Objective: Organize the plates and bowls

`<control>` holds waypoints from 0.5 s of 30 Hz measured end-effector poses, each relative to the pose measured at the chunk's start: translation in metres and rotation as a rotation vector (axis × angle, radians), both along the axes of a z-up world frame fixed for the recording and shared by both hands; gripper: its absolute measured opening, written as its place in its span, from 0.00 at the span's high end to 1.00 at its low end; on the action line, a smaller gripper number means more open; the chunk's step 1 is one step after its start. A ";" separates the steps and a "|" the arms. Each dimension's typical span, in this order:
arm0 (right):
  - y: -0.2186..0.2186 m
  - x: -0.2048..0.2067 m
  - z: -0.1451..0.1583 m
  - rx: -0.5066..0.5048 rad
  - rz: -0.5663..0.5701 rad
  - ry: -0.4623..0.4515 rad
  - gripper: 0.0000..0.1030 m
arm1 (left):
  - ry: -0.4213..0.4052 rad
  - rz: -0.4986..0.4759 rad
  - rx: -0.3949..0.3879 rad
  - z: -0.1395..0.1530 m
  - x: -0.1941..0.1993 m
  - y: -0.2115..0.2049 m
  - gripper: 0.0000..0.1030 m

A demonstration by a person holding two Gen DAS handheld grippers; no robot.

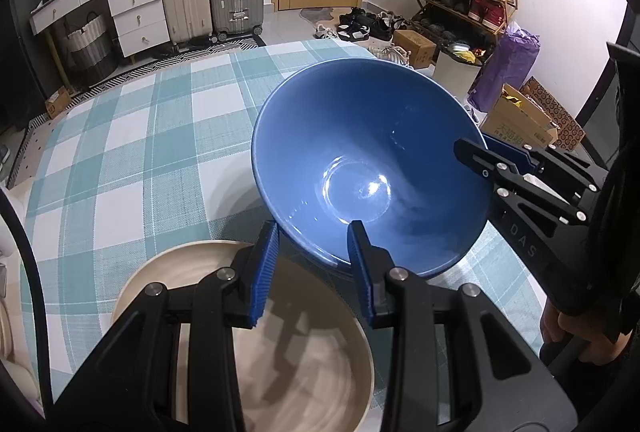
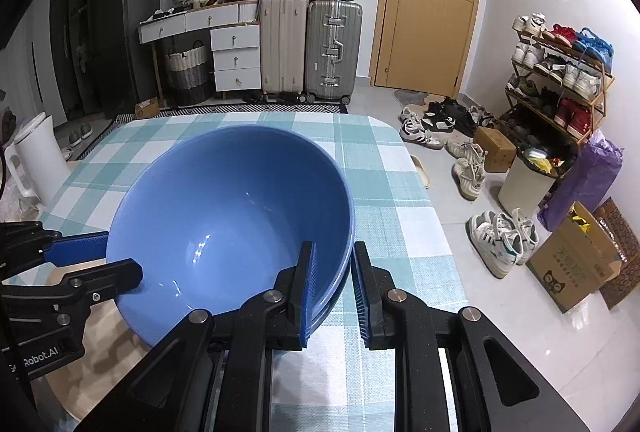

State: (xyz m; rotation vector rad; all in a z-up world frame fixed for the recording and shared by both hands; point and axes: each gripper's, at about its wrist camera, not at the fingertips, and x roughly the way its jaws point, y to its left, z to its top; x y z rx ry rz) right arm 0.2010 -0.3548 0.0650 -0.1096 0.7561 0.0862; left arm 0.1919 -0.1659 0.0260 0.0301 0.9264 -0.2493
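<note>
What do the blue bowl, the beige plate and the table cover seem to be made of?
Blue bowl: probably glazed ceramic; it is glossy, with sharp light reflections at its bottom.
Beige plate: perhaps matte ceramic or melamine; it shows no shine, and blur leaves this open.
Table cover: apparently a woven cloth or vinyl mat; a fine weave texture shows in the green and white checks.

Brightness: even indoor light, fairly bright in both views.
Source: overhead, going by the white glints on the floor of the blue bowl (image 1: pixel 360 188).
Shadows: soft gripper shadows fall inside the beige plate (image 1: pixel 304 364).
Blur: the plate's surface looks smeared; the far room is sharp.
Distortion: strong fisheye bend; the table (image 2: pixel 400 192) edges curve.
Corners: black vignette.
</note>
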 end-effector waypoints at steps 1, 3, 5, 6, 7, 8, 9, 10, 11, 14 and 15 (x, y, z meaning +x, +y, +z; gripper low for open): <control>0.000 0.000 0.000 -0.002 0.000 0.000 0.82 | 0.001 -0.001 -0.001 0.000 0.000 0.000 0.70; 0.000 0.001 -0.001 0.000 0.000 0.001 0.82 | 0.003 0.000 -0.004 -0.001 0.001 0.001 0.69; 0.000 0.001 -0.002 0.001 0.000 0.004 0.82 | 0.006 0.002 -0.006 -0.003 0.003 0.002 0.69; 0.000 0.001 -0.003 0.000 0.001 0.005 0.82 | 0.006 0.002 -0.006 -0.003 0.003 0.002 0.69; 0.000 0.002 -0.003 0.000 0.000 0.007 0.82 | 0.006 0.003 -0.006 -0.004 0.004 0.002 0.69; 0.000 0.002 -0.003 0.002 -0.001 0.008 0.82 | 0.005 0.003 -0.003 -0.004 0.004 0.002 0.69; 0.001 0.002 -0.003 0.003 -0.001 0.010 0.82 | 0.005 0.002 -0.001 -0.004 0.004 0.002 0.69; 0.000 0.003 -0.004 0.007 0.000 0.012 0.82 | 0.007 0.004 -0.003 -0.004 0.005 0.002 0.69; -0.002 0.003 -0.004 0.014 0.000 0.016 0.82 | 0.009 0.005 -0.003 -0.005 0.006 0.002 0.69; -0.006 0.004 -0.005 0.033 0.000 0.027 0.82 | 0.011 0.007 -0.007 -0.006 0.008 0.003 0.69; -0.007 0.005 -0.005 0.036 0.000 0.028 0.82 | 0.012 0.007 -0.008 -0.005 0.008 0.004 0.69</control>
